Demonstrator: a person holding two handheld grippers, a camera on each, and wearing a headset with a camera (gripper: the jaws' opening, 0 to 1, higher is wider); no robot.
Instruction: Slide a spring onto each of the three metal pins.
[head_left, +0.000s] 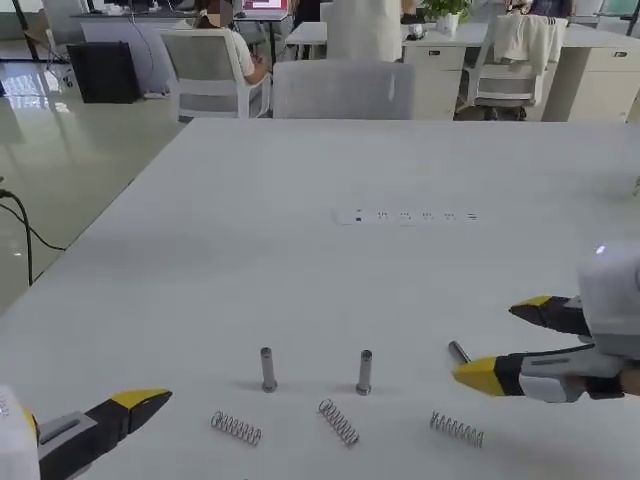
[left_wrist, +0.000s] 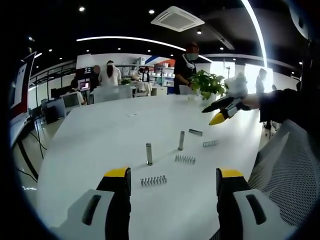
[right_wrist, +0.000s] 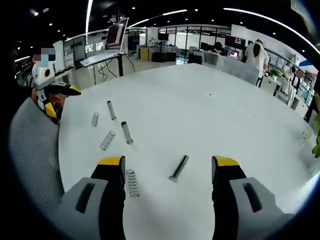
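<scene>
The left gripper (head_left: 135, 405) sits nearest, low at the left edge of the head view. Its own view shows the jaws spread wide with nothing between them, aimed at the row of parts on the white table (head_left: 300, 250).

Going rightward, the left spring (head_left: 236, 428) lies flat just in front of the left pin (head_left: 267, 369), which stands upright and bare. The middle spring (head_left: 338, 421) lies loose in front of the middle pin (head_left: 365, 372), also upright and bare. The right spring (head_left: 456, 428) lies flat, and behind it the third pin (head_left: 458, 351) lies on its side.

The right gripper (head_left: 500, 338) hovers beside that fallen pin, jaws wide and empty, with the pin between them in its own view.

By my reading, nothing is done yet. No spring is on any pin, so all three remain, and the fallen pin probably needs lifting or standing up first.
</scene>
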